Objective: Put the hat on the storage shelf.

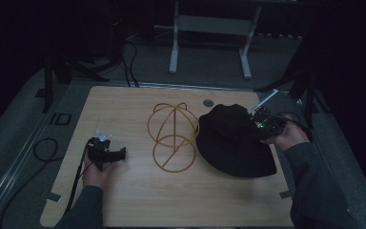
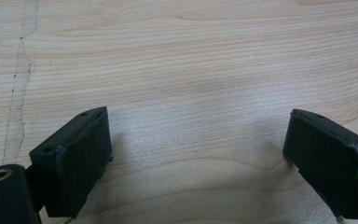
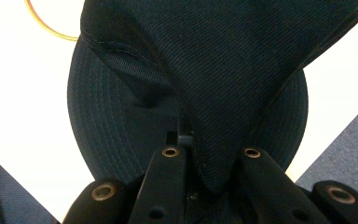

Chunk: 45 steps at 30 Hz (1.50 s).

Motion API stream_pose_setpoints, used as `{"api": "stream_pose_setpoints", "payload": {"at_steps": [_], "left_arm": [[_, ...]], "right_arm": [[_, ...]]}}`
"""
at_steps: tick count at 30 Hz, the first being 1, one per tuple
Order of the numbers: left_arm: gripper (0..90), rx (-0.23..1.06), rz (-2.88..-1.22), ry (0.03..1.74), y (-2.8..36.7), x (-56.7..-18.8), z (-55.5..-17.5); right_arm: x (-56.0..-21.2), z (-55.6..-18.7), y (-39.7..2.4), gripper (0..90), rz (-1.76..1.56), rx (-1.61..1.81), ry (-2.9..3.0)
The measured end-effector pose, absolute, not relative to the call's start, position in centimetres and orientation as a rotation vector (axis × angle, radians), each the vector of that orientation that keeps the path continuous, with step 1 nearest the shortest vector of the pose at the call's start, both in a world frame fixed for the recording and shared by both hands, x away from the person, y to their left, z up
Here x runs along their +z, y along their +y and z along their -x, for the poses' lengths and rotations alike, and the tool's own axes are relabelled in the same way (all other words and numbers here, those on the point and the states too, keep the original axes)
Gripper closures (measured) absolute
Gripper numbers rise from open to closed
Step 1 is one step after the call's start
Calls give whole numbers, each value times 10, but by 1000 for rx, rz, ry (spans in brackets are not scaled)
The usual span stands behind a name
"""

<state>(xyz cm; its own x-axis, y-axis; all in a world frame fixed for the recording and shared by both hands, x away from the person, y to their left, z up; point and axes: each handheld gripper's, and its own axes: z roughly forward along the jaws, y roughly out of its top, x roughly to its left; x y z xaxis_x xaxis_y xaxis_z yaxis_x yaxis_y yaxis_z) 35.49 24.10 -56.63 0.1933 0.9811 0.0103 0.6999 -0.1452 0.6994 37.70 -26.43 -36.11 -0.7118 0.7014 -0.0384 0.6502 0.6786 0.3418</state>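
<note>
Right hand-held gripper [image 3: 205,163] clamps black hat [image 3: 223,70]

Light wood-grain tabletop [image 1: 124,200], rounded corners, small round grommet [image 1: 208,102] near its far edge. Lying on it, mid-table: a tan wire frame [image 1: 172,136] of hoops, one ring flat on the wood, a domed cage behind it. Just right of the frame, touching or nearly so, a black brimmed hat [image 1: 233,143]; brim partly on the wood, its right side lifted. My left claw [image 1: 108,155] rests low at the left part, jaws spread over bare wood.
</note>
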Motion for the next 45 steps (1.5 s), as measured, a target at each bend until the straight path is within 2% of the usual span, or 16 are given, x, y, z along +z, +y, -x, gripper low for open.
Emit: {"api": "stream_pose_setpoints", "payload": {"at_steps": [24,45], "left_arm": [[79,651,-1912,1564,241,-566,-355],[79,646,-1917,1557,240,-566,-355]], "right_arm": [[-316,-389,-291,870,-1094,597,2656],[-276,-403,-294,870,-1044,711,2642]]}}
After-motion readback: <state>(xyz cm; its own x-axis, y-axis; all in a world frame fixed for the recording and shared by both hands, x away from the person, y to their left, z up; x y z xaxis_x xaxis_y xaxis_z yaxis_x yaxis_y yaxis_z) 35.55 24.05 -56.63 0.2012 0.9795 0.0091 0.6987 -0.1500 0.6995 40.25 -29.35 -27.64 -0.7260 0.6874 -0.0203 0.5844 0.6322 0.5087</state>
